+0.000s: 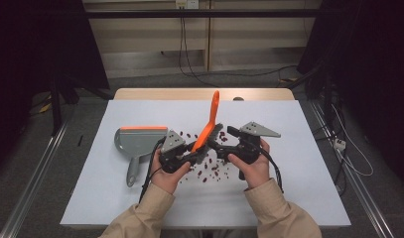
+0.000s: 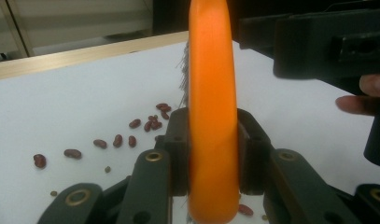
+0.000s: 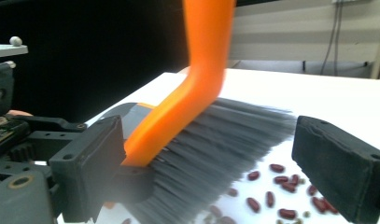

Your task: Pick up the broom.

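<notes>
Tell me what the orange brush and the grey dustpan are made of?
The brush handle looks like smooth, glossy orange plastic, with an even colour and a soft shine. Its grey bristles look like fine, stiff synthetic fibres, though that is a guess. The dustpan seems to be matte grey plastic with an orange lip, probably rubbery, though it is too far off to tell.

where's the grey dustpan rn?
High view: the grey plastic dustpan with orange lip lies on the white table, left of the left hand-held gripper.
</notes>
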The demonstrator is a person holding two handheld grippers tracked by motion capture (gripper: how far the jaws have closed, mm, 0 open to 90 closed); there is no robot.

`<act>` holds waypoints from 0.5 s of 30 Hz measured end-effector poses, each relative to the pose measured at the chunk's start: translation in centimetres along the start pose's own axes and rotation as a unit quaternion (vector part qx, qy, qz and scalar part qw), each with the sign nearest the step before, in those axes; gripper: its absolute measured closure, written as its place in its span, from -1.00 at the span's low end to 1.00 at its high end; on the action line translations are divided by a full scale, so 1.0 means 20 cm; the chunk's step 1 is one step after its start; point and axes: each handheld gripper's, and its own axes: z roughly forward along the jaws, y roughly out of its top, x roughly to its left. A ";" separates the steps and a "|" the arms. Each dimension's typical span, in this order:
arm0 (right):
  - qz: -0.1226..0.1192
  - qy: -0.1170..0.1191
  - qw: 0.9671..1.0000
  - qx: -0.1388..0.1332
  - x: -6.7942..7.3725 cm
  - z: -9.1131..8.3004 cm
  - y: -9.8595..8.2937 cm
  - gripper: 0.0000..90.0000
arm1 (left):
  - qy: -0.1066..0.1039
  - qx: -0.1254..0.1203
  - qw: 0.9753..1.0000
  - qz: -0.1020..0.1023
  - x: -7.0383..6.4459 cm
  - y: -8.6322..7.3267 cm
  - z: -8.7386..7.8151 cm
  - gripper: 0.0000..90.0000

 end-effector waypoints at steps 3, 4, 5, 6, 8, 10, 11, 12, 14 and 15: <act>0.002 0.004 1.000 0.001 0.01 0.01 -0.01 -0.80 | 0.002 -0.001 1.000 0.000 0.00 0.00 0.00 0.57; 0.004 0.004 1.000 0.002 0.02 0.02 -0.01 -0.80 | 0.004 -0.001 1.000 0.002 0.00 0.00 0.00 0.57; 0.010 0.005 1.000 0.004 0.02 0.02 -0.01 -0.80 | 0.004 -0.002 1.000 0.000 -0.01 0.00 0.00 0.57; 0.015 0.002 1.000 0.006 0.02 0.03 -0.01 -0.79 | 0.003 -0.002 1.000 0.000 -0.01 0.00 0.00 0.57; 0.025 0.002 1.000 0.010 0.03 0.05 -0.02 -0.77 | 0.004 -0.003 1.000 0.003 -0.02 0.00 0.01 0.57; 0.035 0.007 0.999 0.010 0.04 0.06 -0.02 -0.74 | 0.002 -0.003 1.000 0.006 -0.03 -0.01 0.01 0.57; 0.038 0.006 0.999 0.010 0.05 0.07 -0.02 -0.68 | 0.002 -0.004 1.000 0.007 -0.03 -0.01 0.01 0.57; 0.040 0.002 0.999 0.013 0.05 0.08 -0.02 -0.66 | 0.004 -0.003 1.000 0.009 -0.04 -0.01 0.01 0.57; 0.054 -0.007 0.998 0.010 0.06 0.09 -0.01 -0.63 | 0.008 -0.005 1.000 0.012 -0.04 -0.01 0.01 0.57; 0.060 -0.010 0.998 0.011 0.06 0.09 0.00 -0.59 | 0.012 -0.007 1.000 0.019 -0.04 -0.02 0.01 0.56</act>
